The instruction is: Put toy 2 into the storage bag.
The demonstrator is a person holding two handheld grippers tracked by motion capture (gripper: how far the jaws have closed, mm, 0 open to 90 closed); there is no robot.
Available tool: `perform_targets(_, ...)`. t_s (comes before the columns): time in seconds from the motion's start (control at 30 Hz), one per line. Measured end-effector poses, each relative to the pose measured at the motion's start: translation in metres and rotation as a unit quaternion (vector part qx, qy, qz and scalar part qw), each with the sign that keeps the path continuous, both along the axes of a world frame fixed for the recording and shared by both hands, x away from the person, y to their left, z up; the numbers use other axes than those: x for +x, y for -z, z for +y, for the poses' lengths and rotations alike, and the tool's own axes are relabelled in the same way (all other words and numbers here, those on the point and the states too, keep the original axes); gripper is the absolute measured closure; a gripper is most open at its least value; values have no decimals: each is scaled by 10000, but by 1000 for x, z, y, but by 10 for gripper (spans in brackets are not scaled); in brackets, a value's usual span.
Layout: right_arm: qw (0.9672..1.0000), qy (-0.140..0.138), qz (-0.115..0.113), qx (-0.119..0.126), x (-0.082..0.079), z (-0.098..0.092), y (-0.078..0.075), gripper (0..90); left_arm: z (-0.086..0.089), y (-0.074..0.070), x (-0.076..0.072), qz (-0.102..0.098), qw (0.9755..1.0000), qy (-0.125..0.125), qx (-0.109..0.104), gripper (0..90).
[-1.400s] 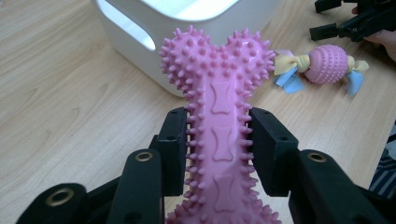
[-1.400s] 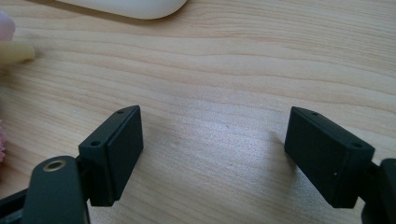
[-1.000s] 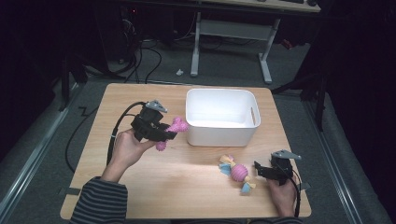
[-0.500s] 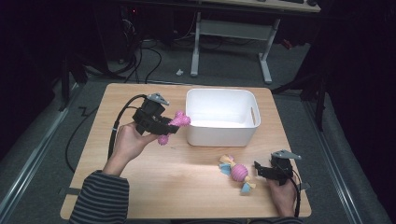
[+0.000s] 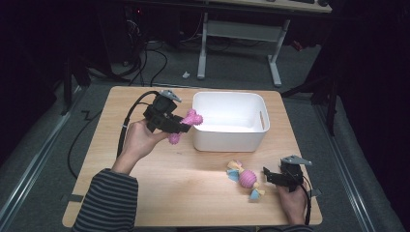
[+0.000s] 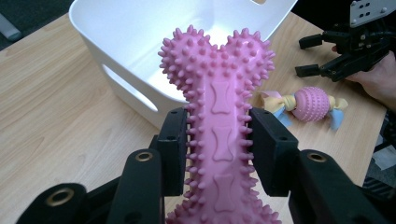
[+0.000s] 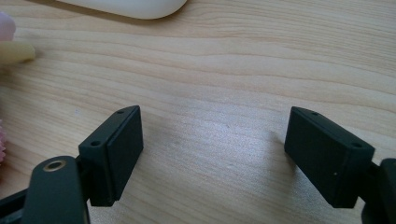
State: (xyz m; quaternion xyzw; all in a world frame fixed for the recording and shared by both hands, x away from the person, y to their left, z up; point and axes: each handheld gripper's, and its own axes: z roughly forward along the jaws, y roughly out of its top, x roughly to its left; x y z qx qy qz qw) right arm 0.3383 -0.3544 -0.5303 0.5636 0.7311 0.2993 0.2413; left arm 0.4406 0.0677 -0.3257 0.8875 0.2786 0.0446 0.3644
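While the left gripper (image 5: 180, 126) hangs above the wooden table (image 5: 159, 188), its two black jaws are clamped on the shaft of a pink spiked bone toy (image 6: 217, 116), one pad pressing on each side of the shaft. In the left gripper view, the toy's knobbed upper end rises past the jaw tips, and its lower end runs down between the jaw arms and out of sight at the bottom. Beyond that upper end stands a white bin (image 6: 140, 46), its near wall with a handle slot just past the jaws; in the high view the toy's tip (image 5: 192, 118) sits at the bin's left rim (image 5: 197, 104). The right gripper (image 5: 271, 177) rests low on the table with its jaws wide apart and bare wood between them. Just ahead of its jaw tips lies a pink ball toy with yellow and blue cloth ends (image 5: 247, 179), touching neither pad.
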Motion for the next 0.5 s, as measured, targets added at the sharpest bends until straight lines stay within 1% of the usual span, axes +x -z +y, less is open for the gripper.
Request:
perform_targets(0.23, 10000, -2, -1, 0, 0, 0, 0, 194, -18, -4, 10, 21, 9998, 105, 140, 597)
perform_targets(0.5, 10000, 0, 0, -2, 0, 0, 0, 194, -29, -9, 17, -34, 9999, 135, 95, 596)
